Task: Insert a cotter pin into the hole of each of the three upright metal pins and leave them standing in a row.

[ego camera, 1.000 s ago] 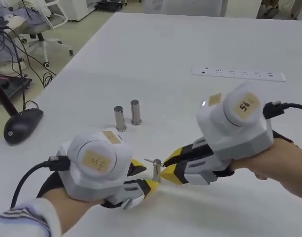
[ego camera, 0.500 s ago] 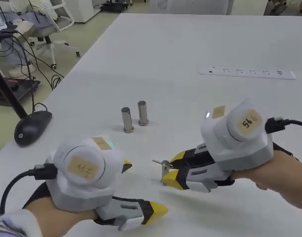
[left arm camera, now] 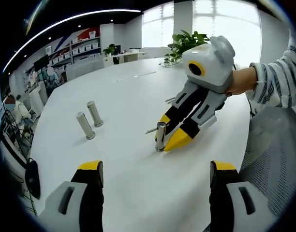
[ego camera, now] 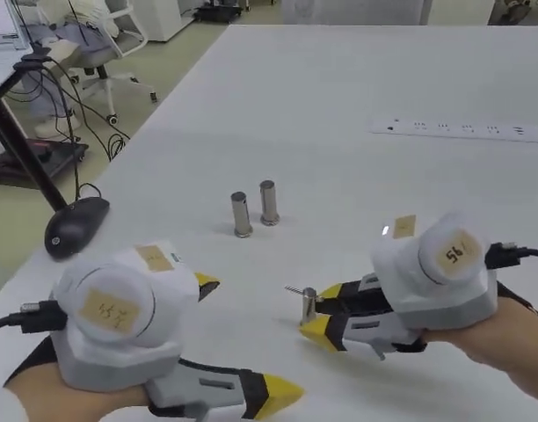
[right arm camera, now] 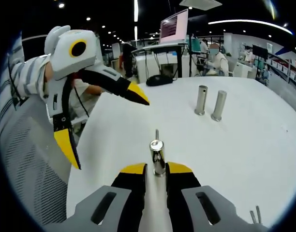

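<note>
Head view: the right tongs clench the near pin upright on the counter, likely to steady it. A cotter pin sticks through its hole.
Left gripper view: the left tongs gape, released.
Right gripper view: two other pins stand beyond.

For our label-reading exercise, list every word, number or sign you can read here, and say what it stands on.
"56": handwritten on the numbered sticker atop the right gripper.
Scribbled sticker atop the left gripper: handwriting too blurred to read.
Power strip: markings too small to read.
Monitor in the right gripper view: screen text too small to read.
</note>
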A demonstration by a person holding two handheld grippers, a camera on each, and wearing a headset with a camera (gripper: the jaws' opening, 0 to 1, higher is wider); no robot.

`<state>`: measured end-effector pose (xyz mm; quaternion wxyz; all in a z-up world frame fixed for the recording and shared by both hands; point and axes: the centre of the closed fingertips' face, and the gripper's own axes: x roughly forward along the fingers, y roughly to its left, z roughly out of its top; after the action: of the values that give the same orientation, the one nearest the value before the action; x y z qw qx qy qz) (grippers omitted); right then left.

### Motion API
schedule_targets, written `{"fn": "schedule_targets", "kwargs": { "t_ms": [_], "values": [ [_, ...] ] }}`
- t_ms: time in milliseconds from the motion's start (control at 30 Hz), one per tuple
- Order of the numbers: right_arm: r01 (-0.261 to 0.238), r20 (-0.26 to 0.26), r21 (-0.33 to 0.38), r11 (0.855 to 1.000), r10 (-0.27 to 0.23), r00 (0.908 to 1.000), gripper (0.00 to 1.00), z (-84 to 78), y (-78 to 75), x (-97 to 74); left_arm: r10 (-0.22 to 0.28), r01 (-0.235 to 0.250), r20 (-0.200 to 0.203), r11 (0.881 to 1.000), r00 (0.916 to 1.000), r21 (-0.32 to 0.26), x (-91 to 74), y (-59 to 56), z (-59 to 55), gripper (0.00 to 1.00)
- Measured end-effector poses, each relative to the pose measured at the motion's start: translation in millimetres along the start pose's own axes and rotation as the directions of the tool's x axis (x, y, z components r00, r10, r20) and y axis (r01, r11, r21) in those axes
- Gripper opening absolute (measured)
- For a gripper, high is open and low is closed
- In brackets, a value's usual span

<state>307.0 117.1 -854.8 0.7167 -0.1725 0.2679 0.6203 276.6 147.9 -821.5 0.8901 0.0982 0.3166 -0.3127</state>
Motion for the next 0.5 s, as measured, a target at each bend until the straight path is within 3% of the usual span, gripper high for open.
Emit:
{"fn": "schedule_targets", "kwargs": {
  "t_ms": [67,200,400,467,500],
  "values": [
    [0.003,0.007,-0.008,1.0,-0.003,1.0,0.16,-0.8,-0.3,1.5,0.029,-0.029,0.005,1.0,0.9996,0.009,-0.7,5.0,1.8,0.98],
    [0.01,0.026,-0.026,1.0,-0.009,0.9996,0.15,0.6,-1.5,3.8,0.024,-0.024,0.019,1.0,0.9995,-0.012,-1.9,5.2,3.1,0.99],
    [0.017,0.035,-0.05,0.999,-0.015,0.9993,0.11,1.4,-3.9,6.3,0.032,-0.032,-0.017,0.999,0.9993,-0.036,-1.3,9.6,-11.3,0.99],
    [0.055,0.053,-0.116,0.992,-0.049,0.9974,0.11,3.6,-8.4,6.2,0.035,-0.036,-0.02,0.999,0.9992,-0.041,-2.0,10.3,-13.0,0.97],
    [0.039,0.054,-0.1,0.994,-0.033,0.998,0.11,2.4,-5.7,6.2,0.037,-0.038,-0.023,0.998,0.9991,-0.043,-2.4,10.7,-14.1,0.97]
  ]
}}
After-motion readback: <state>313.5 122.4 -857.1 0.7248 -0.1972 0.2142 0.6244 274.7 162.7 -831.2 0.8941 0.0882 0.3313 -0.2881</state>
